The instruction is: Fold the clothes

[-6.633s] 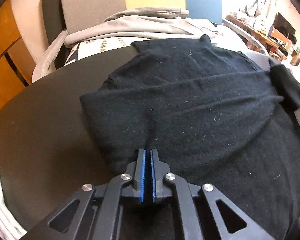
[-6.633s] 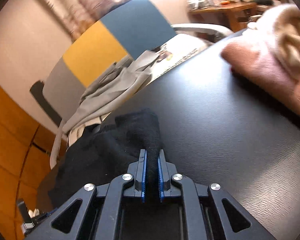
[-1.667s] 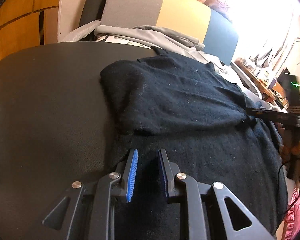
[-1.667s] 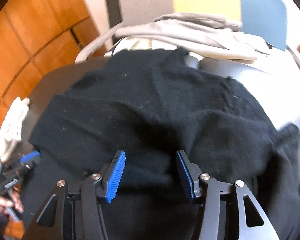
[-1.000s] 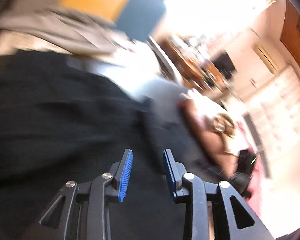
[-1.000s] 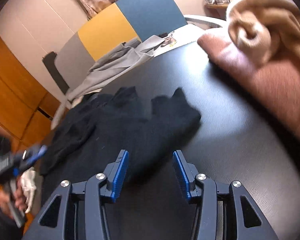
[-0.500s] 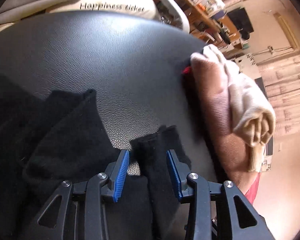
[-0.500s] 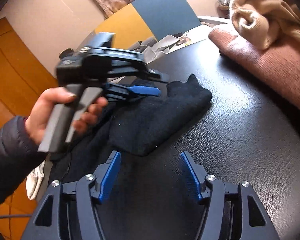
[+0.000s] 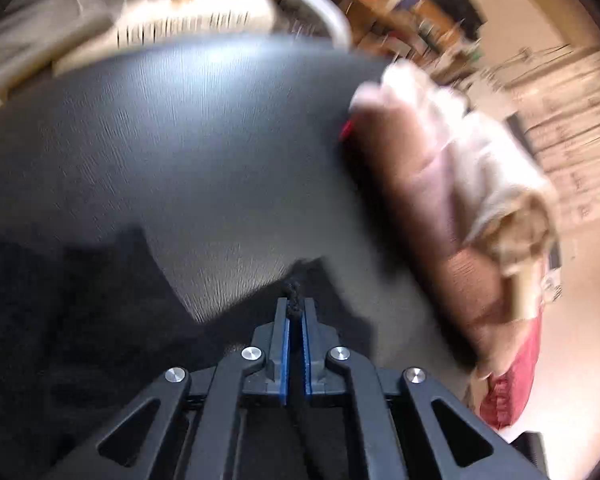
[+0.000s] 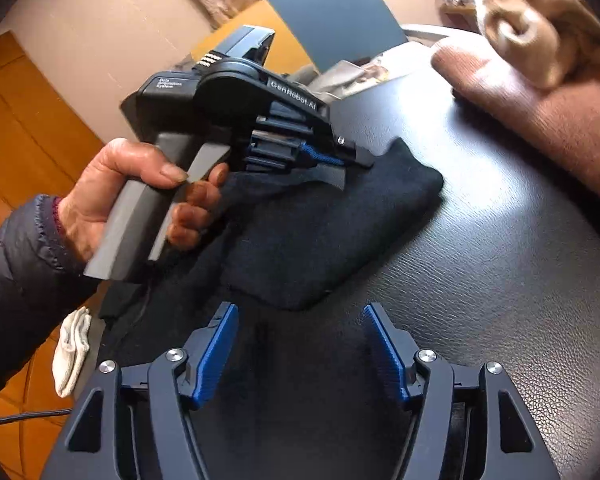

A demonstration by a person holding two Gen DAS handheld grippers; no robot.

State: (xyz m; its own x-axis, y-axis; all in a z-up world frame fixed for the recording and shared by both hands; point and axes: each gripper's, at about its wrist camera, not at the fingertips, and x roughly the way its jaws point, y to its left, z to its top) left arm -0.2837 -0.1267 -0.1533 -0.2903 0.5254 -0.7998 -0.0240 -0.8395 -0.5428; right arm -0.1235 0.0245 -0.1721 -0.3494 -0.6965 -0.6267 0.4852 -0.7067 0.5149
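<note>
a dark, leather-grained table [image 10: 512, 264] fills most of both views, with a grey, yellow and blue chair back behind it. the black sweater [image 10: 320, 236] lies across the middle and lower left of the right wrist frame, partly folded, one narrow end reaching toward the right. the left gripper [image 9: 294, 314] is pinched tight on that end's edge, a tuft of black knit showing between the pads; probably it holds the edge to carry it over for another fold. the person's hand [image 10: 140, 196] squeezes its trigger at left centre. the right gripper [image 10: 300, 352] hangs wide apart above the cloth, holding nothing. half a second ago the left jaws stood apart around this edge; now they have clamped it. a pink and cream pile [image 10: 540, 92] sits upper right.
</note>
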